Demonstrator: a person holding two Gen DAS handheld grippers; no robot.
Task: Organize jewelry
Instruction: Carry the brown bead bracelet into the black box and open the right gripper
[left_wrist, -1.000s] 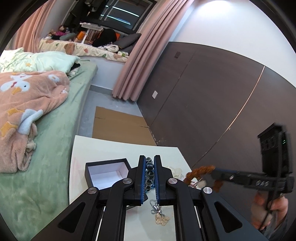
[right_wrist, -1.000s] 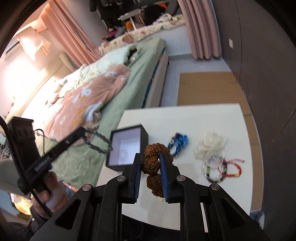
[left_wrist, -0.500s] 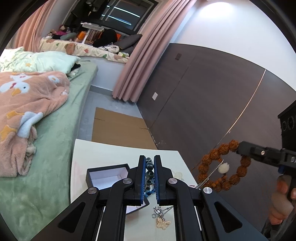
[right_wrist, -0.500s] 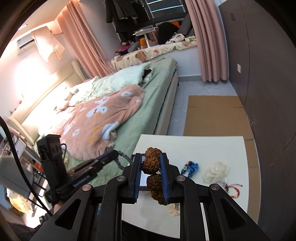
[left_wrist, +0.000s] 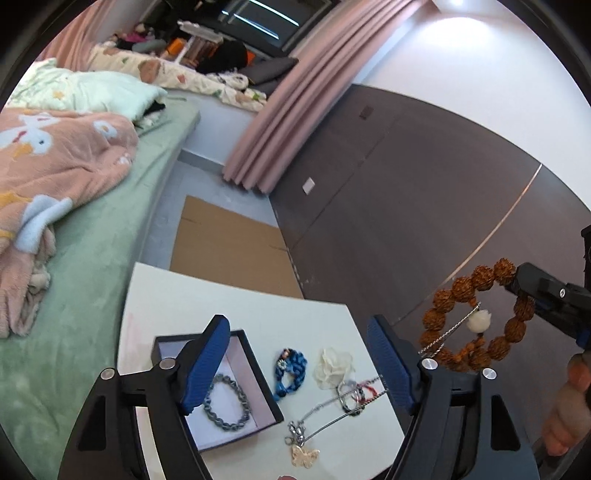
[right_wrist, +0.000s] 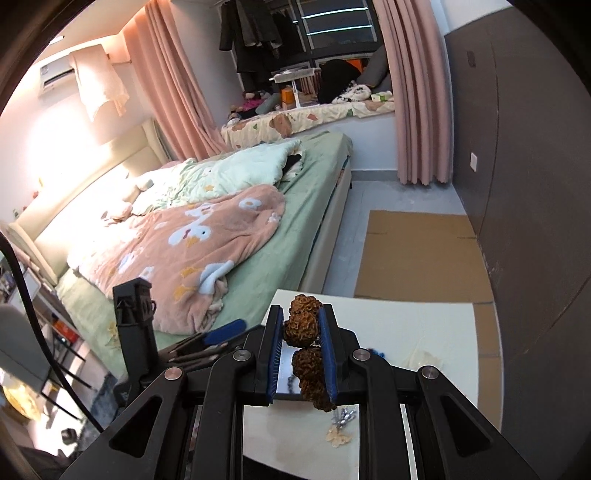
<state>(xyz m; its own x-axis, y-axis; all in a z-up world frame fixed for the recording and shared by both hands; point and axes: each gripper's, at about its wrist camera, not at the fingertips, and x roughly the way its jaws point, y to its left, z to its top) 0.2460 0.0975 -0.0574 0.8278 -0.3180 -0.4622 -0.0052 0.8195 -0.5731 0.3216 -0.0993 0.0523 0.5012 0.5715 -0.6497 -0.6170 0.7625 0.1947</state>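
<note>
My left gripper (left_wrist: 295, 362) is open and empty above the white table (left_wrist: 236, 302). Below it an open black box (left_wrist: 258, 376) holds a grey chain bracelet (left_wrist: 225, 402). My right gripper (right_wrist: 301, 354) is shut on a brown seed-bead bracelet (right_wrist: 304, 328), held high to the right of the table; the bracelet shows as a ring with a white bead in the left wrist view (left_wrist: 476, 317). A blue bracelet (left_wrist: 290, 373), a white flower piece (left_wrist: 332, 365), rings with a red cord (left_wrist: 354, 393) and a butterfly necklace (left_wrist: 304, 454) lie on the table.
A bed with a green sheet (left_wrist: 92, 295) and pink blanket (right_wrist: 184, 251) runs along the table's left side. A dark panelled wall (left_wrist: 406, 221) stands to the right. Flat cardboard (left_wrist: 229, 251) lies on the floor beyond the table.
My left gripper has opened and let the grey chain bracelet drop into the box. My right gripper has risen with the brown bead bracelet.
</note>
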